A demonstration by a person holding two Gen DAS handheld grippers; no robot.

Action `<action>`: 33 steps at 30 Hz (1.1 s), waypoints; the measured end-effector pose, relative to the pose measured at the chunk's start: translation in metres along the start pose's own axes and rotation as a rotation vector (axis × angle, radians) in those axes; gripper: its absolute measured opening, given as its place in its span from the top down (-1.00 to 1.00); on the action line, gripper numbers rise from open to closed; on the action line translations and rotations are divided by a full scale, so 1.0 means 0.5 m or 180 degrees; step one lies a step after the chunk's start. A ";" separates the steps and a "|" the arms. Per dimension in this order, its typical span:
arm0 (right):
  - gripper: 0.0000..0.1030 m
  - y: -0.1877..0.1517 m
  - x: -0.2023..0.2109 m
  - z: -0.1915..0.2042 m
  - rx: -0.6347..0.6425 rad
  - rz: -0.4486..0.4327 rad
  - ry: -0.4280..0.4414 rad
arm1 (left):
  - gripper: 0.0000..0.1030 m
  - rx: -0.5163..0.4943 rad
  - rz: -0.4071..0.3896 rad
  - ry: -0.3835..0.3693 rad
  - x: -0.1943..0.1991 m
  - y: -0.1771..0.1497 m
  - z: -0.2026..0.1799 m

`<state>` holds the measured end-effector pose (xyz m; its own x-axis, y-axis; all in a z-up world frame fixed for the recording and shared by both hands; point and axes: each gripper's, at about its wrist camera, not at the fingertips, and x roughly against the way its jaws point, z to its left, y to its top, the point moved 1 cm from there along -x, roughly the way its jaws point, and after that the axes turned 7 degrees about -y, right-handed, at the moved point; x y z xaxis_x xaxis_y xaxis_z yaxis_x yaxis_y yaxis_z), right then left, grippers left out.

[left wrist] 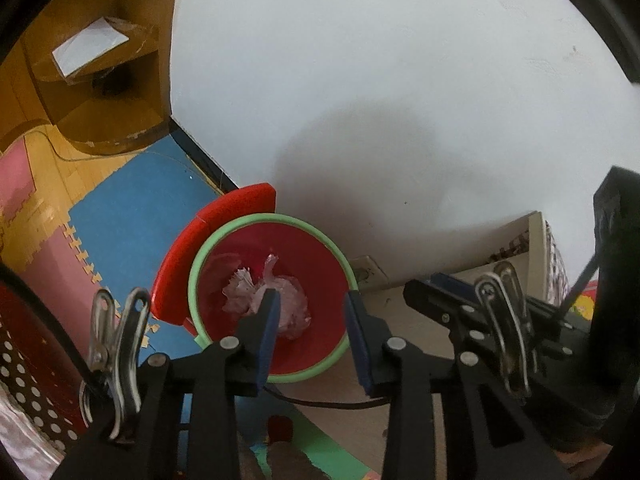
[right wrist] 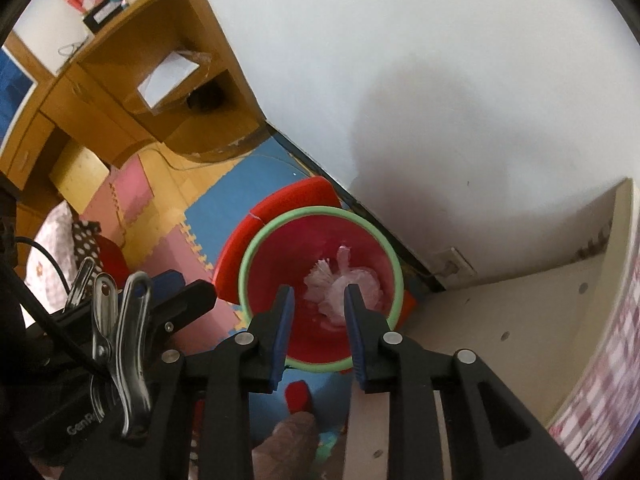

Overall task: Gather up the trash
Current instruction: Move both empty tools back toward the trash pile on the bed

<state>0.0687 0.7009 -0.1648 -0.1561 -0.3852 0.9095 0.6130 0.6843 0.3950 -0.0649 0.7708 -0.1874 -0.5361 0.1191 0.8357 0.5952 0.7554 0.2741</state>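
Note:
A red bin with a green rim stands on the floor against the white wall, and its red lid is tipped back behind it. Inside lies a crumpled pinkish-white plastic bag. My left gripper hovers over the bin mouth, open, with nothing between its blue pads. My right gripper hangs over the same bin, also open and empty. Each wrist view shows the other gripper close beside its own: the right gripper and the left gripper.
Blue and pink foam puzzle mats cover the floor. A wooden desk with open shelves stands to the left along the wall. A cream board lies right of the bin, below a wall socket.

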 end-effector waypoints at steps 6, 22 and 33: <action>0.48 -0.028 0.059 0.000 -0.0194 -0.0117 0.0149 | 0.33 -0.0132 -0.0002 0.0069 0.046 -0.006 -0.023; 0.48 -0.155 0.248 -0.050 -0.0614 -0.0506 0.0473 | 0.33 -0.0524 -0.0083 0.0186 0.180 -0.037 -0.131; 0.47 -0.286 0.357 -0.109 -0.0756 -0.0711 0.0627 | 0.33 -0.0727 -0.0171 0.0227 0.265 -0.104 -0.229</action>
<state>-0.0047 0.5006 -0.0659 -0.1685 -0.6360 0.7530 0.7468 0.4163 0.5187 -0.0982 0.6737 -0.0366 -0.5318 0.0309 0.8463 0.6913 0.5931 0.4127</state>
